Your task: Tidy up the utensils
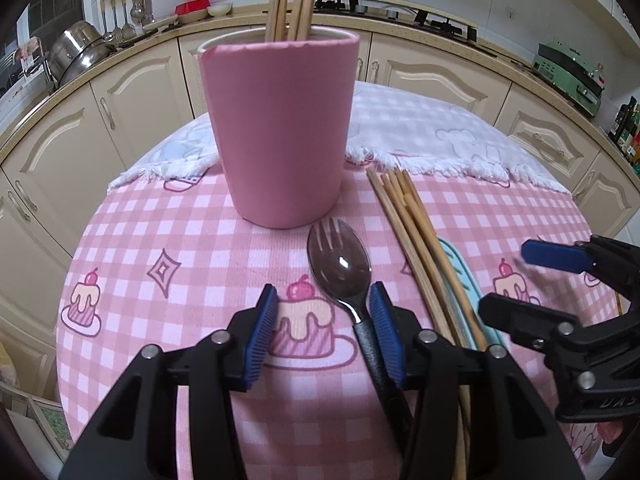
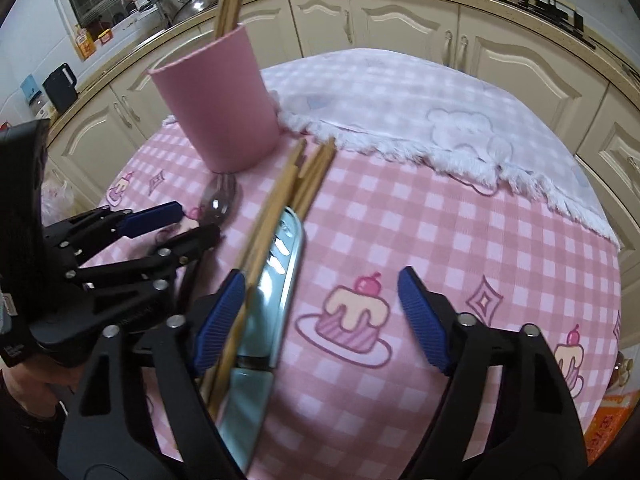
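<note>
A pink cup (image 1: 280, 128) stands on the checked table and holds several wooden chopsticks (image 1: 294, 0); it also shows in the right wrist view (image 2: 224, 108). A steel spoon with a black handle (image 1: 340, 268) lies over a fork in front of the cup. My left gripper (image 1: 322, 332) is open, its right pad beside the spoon handle. Several loose chopsticks (image 1: 412, 232) and a light-blue-handled knife (image 2: 276, 268) lie to the right. My right gripper (image 2: 320, 312) is open; its left pad touches the chopsticks (image 2: 280, 208). It also shows in the left wrist view (image 1: 520, 280).
A white fringed cloth (image 2: 400, 100) covers the table's far side behind the cup. Cream kitchen cabinets (image 1: 440, 76) and a counter with pots (image 1: 76, 48) and a stove (image 1: 400, 8) curve around the table. The tablecloth (image 2: 460, 240) hangs over a rounded edge.
</note>
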A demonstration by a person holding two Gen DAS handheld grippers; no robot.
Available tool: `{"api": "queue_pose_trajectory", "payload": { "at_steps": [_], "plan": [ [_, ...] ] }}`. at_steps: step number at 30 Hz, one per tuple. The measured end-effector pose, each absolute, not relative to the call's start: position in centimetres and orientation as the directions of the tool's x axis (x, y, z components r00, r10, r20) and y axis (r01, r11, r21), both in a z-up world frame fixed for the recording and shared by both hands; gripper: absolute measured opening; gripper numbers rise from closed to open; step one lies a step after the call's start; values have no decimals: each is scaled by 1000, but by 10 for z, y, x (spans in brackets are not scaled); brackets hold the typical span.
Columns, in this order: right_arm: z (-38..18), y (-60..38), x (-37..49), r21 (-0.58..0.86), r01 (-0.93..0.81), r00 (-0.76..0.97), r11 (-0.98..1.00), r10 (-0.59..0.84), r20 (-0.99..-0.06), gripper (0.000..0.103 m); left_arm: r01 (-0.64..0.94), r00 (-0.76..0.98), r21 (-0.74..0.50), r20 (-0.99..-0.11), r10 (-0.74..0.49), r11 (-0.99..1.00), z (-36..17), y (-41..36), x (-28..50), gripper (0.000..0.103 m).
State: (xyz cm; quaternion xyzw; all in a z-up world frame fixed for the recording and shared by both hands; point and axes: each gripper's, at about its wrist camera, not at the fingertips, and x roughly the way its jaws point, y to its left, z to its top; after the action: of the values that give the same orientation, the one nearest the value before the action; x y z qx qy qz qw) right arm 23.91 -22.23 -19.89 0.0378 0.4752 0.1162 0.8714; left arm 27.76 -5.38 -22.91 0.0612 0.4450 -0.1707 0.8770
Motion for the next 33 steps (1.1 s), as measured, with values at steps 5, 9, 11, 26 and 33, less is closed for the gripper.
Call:
{"api": "queue_pose_trajectory", "payload": {
  "at_steps": [5, 9, 11, 26, 33],
  "plan": [
    [-199, -212, 245, 198, -183, 500, 963, 265, -825, 35, 362, 544, -38, -803, -244, 931, -229, -57, 279, 48],
    [-199, -208, 248, 186, -182, 491, 966, 253, -833, 34, 362, 543, -40, -803, -246, 931, -229, -58, 281, 48],
    [-199, -209, 248, 187, -174, 491, 967, 250, -835, 30, 361, 543, -41, -803, -245, 932, -229, -58, 281, 48],
    [-195, -201, 253, 221, -227, 498, 949, 308, -811, 21, 378, 538, -30, -806, -246, 925, -230, -66, 285, 46],
    [-194, -203, 258, 222, -217, 495, 951, 303, -815, 21, 395, 525, -58, -805, -277, 917, -230, -65, 288, 30]
  ]
}}
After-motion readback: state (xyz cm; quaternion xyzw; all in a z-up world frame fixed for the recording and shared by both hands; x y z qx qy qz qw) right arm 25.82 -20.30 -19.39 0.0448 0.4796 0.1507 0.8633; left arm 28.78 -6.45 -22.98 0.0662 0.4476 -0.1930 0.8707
